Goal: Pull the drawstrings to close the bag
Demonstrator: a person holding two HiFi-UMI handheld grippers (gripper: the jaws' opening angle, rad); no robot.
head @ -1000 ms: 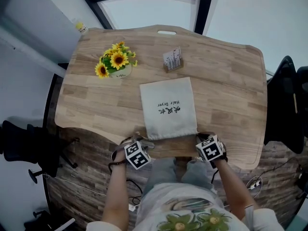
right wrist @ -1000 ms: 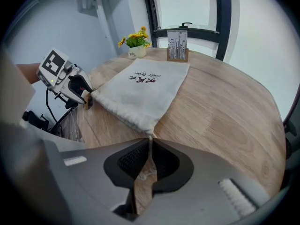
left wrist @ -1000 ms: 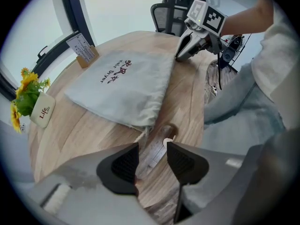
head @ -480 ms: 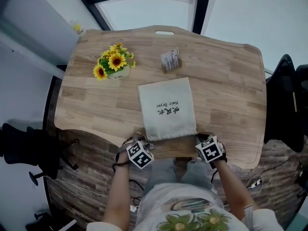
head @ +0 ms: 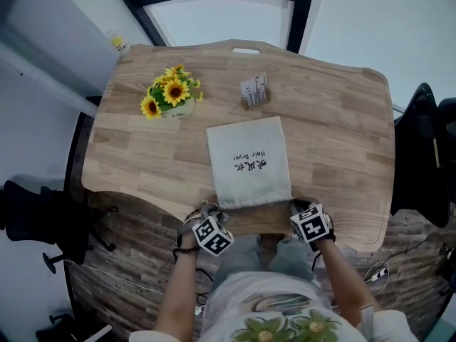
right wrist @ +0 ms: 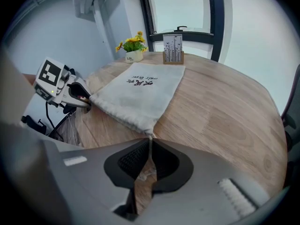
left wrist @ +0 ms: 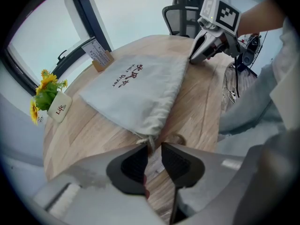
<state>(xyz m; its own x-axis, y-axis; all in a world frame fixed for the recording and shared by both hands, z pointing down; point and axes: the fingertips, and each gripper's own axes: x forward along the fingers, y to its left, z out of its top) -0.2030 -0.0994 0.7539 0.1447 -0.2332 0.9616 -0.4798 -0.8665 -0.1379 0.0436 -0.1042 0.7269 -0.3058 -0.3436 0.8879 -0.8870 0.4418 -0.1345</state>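
A flat off-white drawstring bag (head: 248,161) with black print lies on the wooden table (head: 342,134), its gathered mouth toward me. My left gripper (head: 207,209) is at the mouth's left corner. In the left gripper view its jaws (left wrist: 154,146) have just been closing and still stand a little apart, with the left drawstring (left wrist: 150,142) running between the pads. My right gripper (head: 298,204) is at the right corner. The right gripper view shows its jaws (right wrist: 150,142) shut on the right drawstring (right wrist: 150,149). Each gripper also appears in the other's view.
A pot of sunflowers (head: 171,95) stands at the back left of the table. A small card holder (head: 255,90) sits just behind the bag. The table's front edge runs right under both grippers. Dark chairs (head: 427,155) stand to the right.
My left gripper's marker cube has shifted slightly right and toward me. The right gripper and the bag have kept their places.
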